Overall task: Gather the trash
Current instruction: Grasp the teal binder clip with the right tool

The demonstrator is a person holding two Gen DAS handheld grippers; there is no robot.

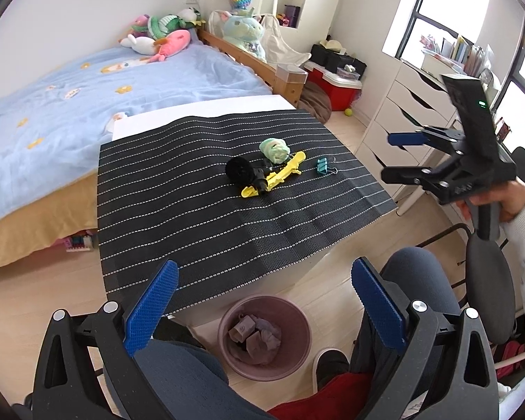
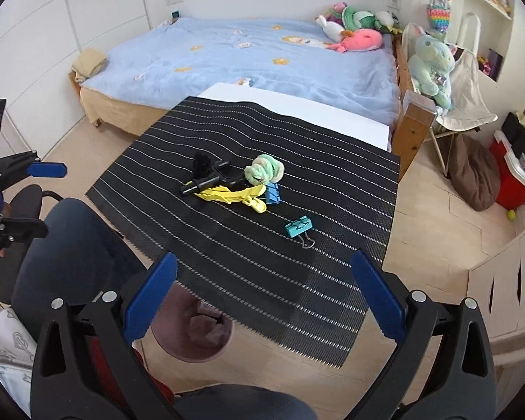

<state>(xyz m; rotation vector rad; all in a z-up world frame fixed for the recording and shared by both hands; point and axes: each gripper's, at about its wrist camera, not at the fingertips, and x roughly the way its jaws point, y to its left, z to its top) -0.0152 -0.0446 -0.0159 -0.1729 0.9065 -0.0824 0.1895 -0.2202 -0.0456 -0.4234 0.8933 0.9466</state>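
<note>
Both grippers hung above the person's lap, short of the table [image 1: 350, 217]. The left gripper [image 1: 262, 301] had its blue fingers [image 1: 150, 308] spread wide and empty; the right gripper [image 2: 262, 297] was likewise released, holding nothing.

Mid-table on the striped mat [image 1: 178, 210] lay a cluster: a crumpled green wad [image 1: 274, 150], a yellow clip [image 1: 280, 175], a black tool [image 2: 213, 178] and a black fuzzy ball [image 1: 239, 169], touching one another. A teal binder clip [image 2: 299, 227] sat apart, nearer the right edge.

The pink trash bin [image 1: 297, 318] stood on the floor under the near edge, already holding scraps. I judged the wad the likeliest trash; coming from above, fingers straddling it, should avoid dragging the clip along. The mat's near half was bare, giving room to approach.
</note>
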